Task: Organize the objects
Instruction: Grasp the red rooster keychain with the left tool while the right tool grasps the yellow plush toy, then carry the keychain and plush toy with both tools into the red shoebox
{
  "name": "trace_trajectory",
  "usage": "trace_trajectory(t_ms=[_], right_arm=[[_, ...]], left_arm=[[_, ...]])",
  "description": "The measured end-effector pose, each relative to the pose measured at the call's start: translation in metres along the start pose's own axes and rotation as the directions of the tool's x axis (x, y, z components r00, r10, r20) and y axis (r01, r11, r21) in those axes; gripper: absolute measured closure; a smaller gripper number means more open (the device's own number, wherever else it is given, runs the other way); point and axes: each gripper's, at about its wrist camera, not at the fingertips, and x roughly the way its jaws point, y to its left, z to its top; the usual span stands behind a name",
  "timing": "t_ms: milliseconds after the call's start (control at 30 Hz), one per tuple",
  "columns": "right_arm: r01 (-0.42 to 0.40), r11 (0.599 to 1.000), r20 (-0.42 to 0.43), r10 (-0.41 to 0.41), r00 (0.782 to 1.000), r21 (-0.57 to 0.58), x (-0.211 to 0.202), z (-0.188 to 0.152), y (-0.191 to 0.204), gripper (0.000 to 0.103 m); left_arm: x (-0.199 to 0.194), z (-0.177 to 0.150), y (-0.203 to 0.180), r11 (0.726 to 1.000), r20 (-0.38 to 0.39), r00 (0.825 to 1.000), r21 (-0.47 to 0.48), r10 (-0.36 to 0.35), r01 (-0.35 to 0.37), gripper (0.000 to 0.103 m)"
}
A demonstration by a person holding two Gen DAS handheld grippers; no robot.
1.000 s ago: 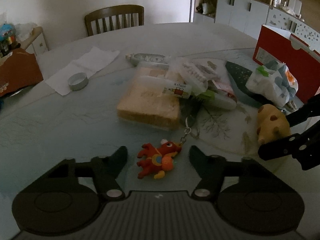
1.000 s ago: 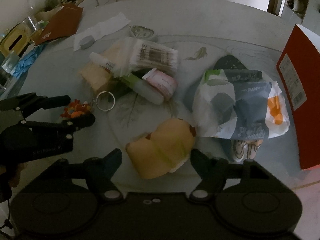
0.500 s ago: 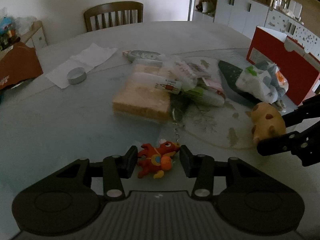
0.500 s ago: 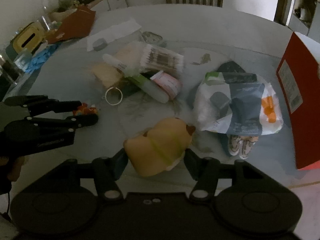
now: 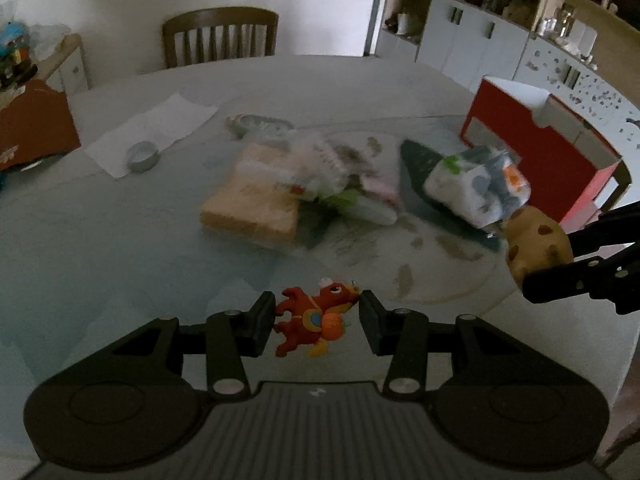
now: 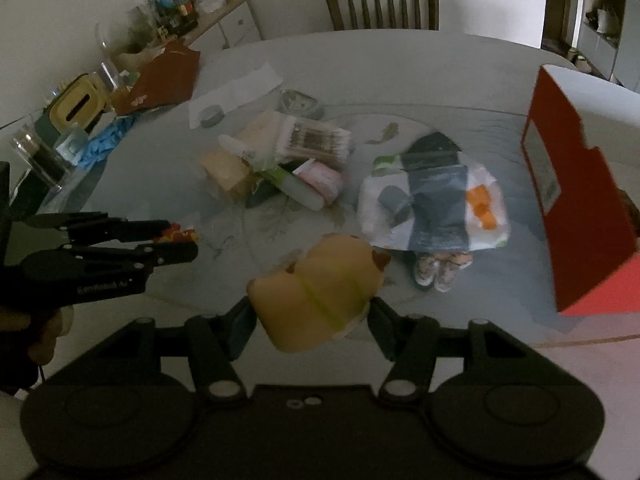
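My left gripper is shut on a red and orange dragon keychain and holds it above the glass table. It also shows in the right wrist view at the left. My right gripper is shut on a yellow plush toy with brown spots, lifted off the table. The plush shows at the right of the left wrist view, between the right gripper's fingers.
A pile lies mid-table: a tan sponge block, a cotton swab pack, a tube. A printed bag lies right of it. A red box stands at the right. A paper sheet with a tape roll lies far left.
Both grippers closed on their objects and lifted them: the left on the dragon keychain, the right on the plush toy. Both pulled back from the pile.
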Motion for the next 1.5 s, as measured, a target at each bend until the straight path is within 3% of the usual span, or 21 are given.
trace_trajectory(t_ms=[467, 867, 1500], right_arm=[[0.029, 1.0, 0.064, -0.029, 0.998, 0.012, -0.047, -0.002, -0.039, 0.043], [0.051, 0.998, 0.12, -0.054, 0.991, 0.021, -0.081, 0.001, -0.093, 0.043], [0.117, 0.991, 0.201, -0.127, 0.971, 0.062, -0.118, 0.014, -0.205, 0.043]], left_arm=[[-0.012, 0.03, -0.048, 0.999, -0.003, 1.0, 0.048, -0.014, 0.014, 0.059], [-0.023, 0.077, -0.109, 0.993, 0.077, 0.993, 0.081, -0.09, 0.084, 0.059], [0.018, 0.145, -0.235, 0.968, 0.113, 0.98, 0.211, -0.165, 0.139, 0.059]])
